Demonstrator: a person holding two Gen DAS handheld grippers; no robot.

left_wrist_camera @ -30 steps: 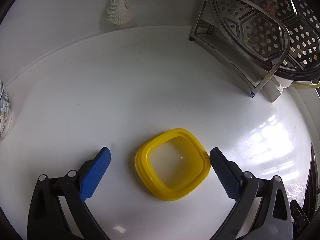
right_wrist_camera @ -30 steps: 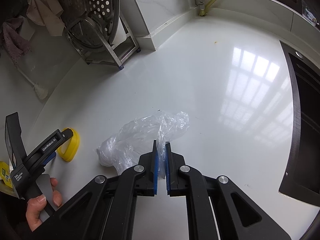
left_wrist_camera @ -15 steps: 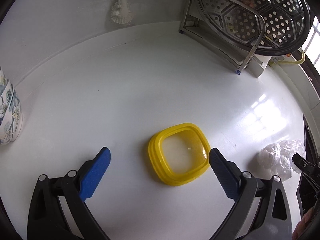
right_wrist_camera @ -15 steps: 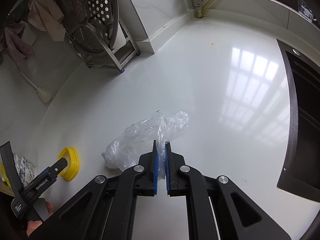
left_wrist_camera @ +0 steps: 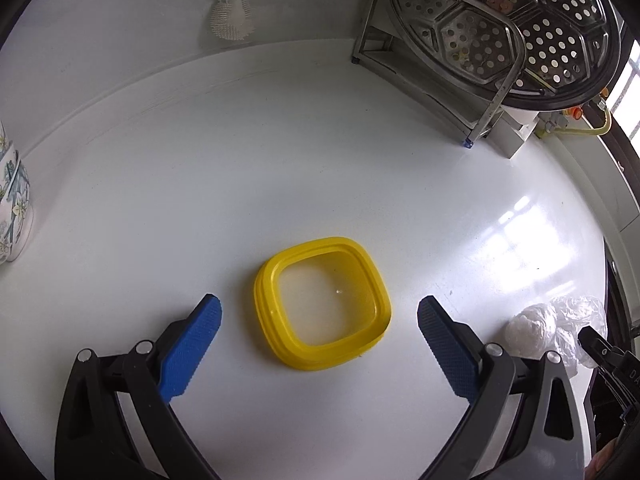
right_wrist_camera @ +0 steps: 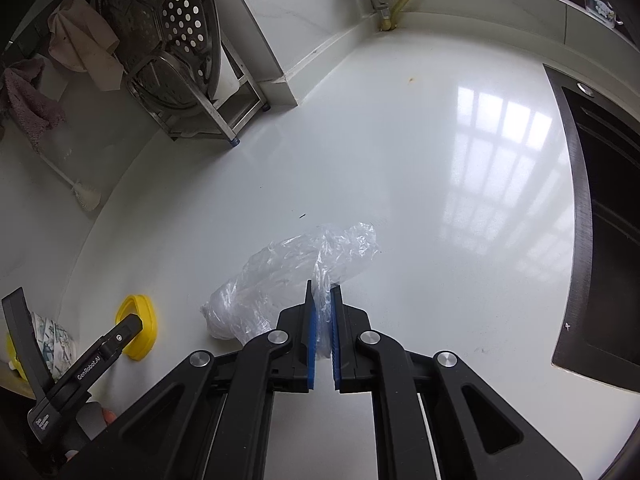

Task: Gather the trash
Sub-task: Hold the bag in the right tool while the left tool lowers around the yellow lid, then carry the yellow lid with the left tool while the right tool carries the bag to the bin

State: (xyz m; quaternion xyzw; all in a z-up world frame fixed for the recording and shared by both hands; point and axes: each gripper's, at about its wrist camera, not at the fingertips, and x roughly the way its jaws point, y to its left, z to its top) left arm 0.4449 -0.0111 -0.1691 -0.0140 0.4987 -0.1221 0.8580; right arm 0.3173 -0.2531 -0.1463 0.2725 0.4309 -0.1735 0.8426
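At frame centre the right gripper [right_wrist_camera: 323, 294] pinches a crumpled plastic bag [right_wrist_camera: 288, 276], while the left gripper [left_wrist_camera: 319, 312] gapes wide, empty, either side of a yellow lid [left_wrist_camera: 322, 302].

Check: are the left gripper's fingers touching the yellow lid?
Apart. The left wrist view shows bare white counter between each of the fingers of the left gripper and the yellow lid.
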